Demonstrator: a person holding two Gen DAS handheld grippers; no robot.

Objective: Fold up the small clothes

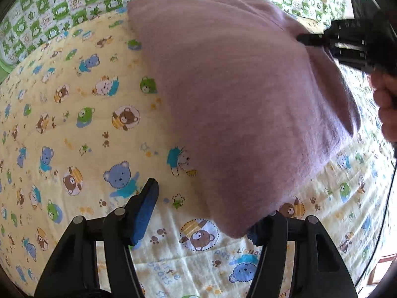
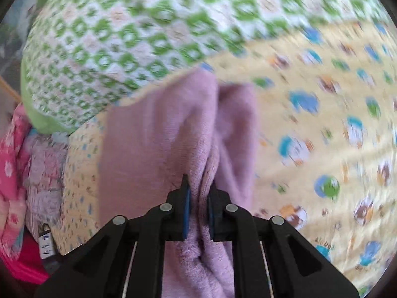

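The right gripper (image 2: 198, 198) is pinching a bunched fold of the mauve garment (image 2: 158, 134), its blue-padded jaws closed on the cloth. The left gripper (image 1: 201, 213) is standing wide apart; a low corner of the garment (image 1: 235, 114) is draping against its right finger, but the blur there leaves it unclear whether that corner is touching or just in front, and nothing is sitting between the jaws.

The garment is hanging above the middle of the bear-print quilt (image 1: 62, 114), stretching from the right gripper (image 1: 320, 40) at its upper edge down toward the left one, so its long axis is running between the two tools. The free lower corner is nearest the left gripper, which probably needs to close on it next.

The cloth looks soft, fleecy and limp, sagging in loose folds. The quilt is puffy, yellow cotton. A green checked blanket (image 2: 111, 37) is lying along the quilt's far edge.
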